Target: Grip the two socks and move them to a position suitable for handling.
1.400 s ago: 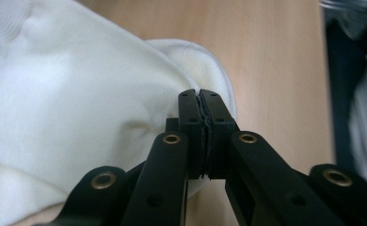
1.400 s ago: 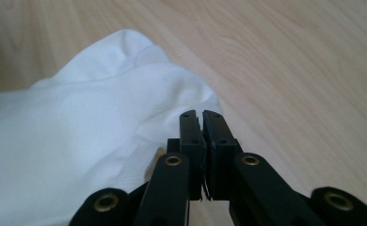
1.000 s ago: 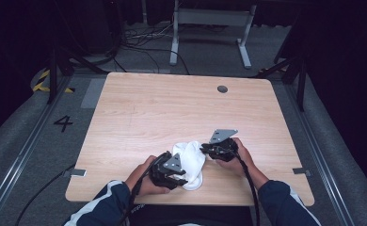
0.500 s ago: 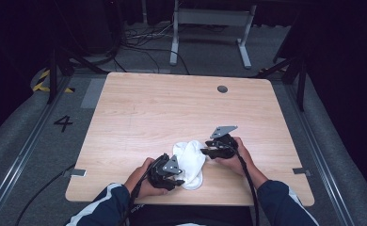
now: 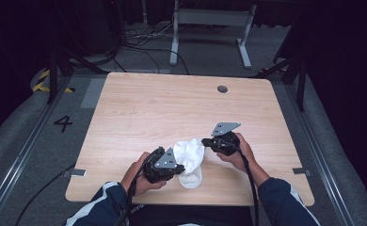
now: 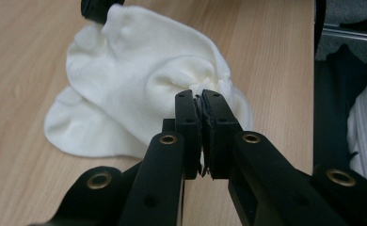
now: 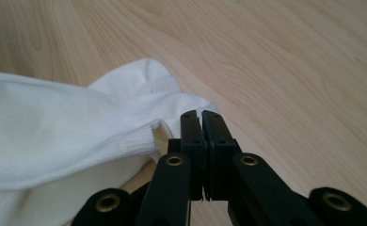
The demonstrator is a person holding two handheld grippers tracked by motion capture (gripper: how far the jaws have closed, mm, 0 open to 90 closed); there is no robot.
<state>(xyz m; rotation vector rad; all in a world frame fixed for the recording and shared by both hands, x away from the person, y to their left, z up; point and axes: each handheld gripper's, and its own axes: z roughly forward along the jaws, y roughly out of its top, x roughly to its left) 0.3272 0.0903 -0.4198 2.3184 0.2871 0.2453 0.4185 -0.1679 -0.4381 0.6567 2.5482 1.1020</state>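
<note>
With both grippers' fingers clamped on the white sock (image 5: 189,155), left gripper (image 6: 201,101) and right gripper (image 7: 202,117) should pull apart evenly, low over the tabletop (image 5: 172,108).

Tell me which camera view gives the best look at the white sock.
The left gripper view: the white sock lies bunched across it, with the left gripper pinching a fold. The right gripper view has the ribbed cuff beside the right gripper. The high view makes the sock small.
</note>
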